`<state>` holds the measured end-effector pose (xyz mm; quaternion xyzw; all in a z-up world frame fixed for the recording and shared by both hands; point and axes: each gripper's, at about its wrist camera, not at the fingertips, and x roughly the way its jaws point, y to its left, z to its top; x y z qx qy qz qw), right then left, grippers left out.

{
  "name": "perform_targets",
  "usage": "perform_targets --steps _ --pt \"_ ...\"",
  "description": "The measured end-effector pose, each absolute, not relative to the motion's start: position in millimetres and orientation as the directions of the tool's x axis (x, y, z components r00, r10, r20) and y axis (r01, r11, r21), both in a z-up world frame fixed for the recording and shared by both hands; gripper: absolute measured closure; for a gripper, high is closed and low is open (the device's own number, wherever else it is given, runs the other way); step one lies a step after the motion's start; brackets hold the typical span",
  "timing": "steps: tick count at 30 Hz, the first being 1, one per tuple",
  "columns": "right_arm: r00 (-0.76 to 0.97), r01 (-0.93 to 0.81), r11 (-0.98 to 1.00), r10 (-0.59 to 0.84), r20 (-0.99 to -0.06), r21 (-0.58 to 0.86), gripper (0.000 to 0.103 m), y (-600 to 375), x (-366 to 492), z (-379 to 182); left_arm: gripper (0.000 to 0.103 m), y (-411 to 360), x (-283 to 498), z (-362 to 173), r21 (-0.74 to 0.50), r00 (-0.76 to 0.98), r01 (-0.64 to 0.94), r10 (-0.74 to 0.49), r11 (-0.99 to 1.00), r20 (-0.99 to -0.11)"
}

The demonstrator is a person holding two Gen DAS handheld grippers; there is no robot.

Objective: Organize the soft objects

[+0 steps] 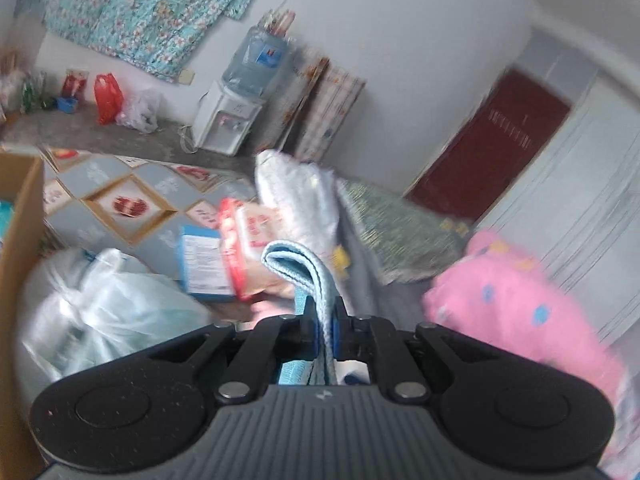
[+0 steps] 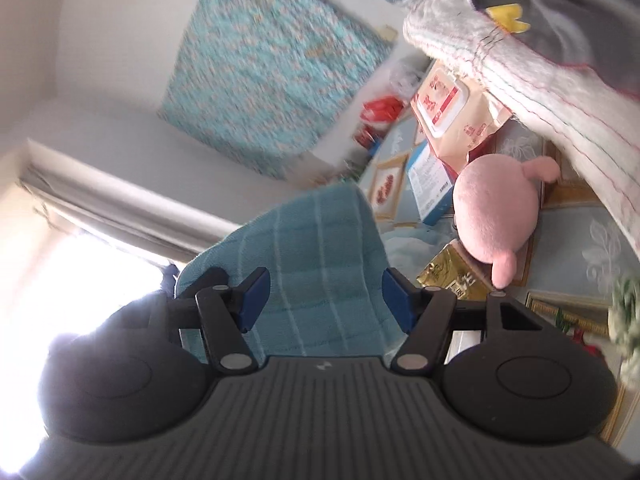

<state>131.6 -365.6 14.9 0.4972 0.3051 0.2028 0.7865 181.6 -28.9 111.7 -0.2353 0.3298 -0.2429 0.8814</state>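
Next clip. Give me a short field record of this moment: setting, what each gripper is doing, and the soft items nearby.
setting: cluttered room, patterned mat, cardboard box at left
left gripper: shut on a folded blue towel
right gripper: jaws apart, same blue towel draped between them; contact with the pads unclear
soft items nearby: pink plush toy, pink dotted blanket, white quilted cloth
other items: wipes pack, white plastic bag, water dispenser
image quality: motion blur

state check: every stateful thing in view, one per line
left gripper: jaws shut on light blue towel, folded
right gripper: jaws apart, towel between them, pads not pressing
wipes pack: lid closed
dark red door: closed
cardboard box: open-topped
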Motion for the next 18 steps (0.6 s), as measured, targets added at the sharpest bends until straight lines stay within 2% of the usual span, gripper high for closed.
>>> perform_targets --steps 3,6,11,18 --pt "0.753 -0.007 0.386 0.609 -0.249 0.923 0.041 -370 116 -1 0.096 -25 177 99 -0.652 0.690 0.261 -0.610 0.712 -0.390" --pt "0.757 0.032 0.375 0.596 -0.268 0.926 0.041 -368 104 -24 0.096 -29 178 70 -0.621 0.734 0.203 -0.537 0.757 -0.415" --pt "0.747 0.124 0.388 0.570 -0.343 0.914 0.041 -365 94 -62 0.096 -40 172 17 -0.506 0.739 0.119 -0.416 0.854 -0.530" --pt "0.751 0.124 0.428 0.550 -0.367 0.895 0.048 -354 98 -74 0.096 -42 141 5 -0.319 0.817 0.108 -0.266 0.942 -0.512"
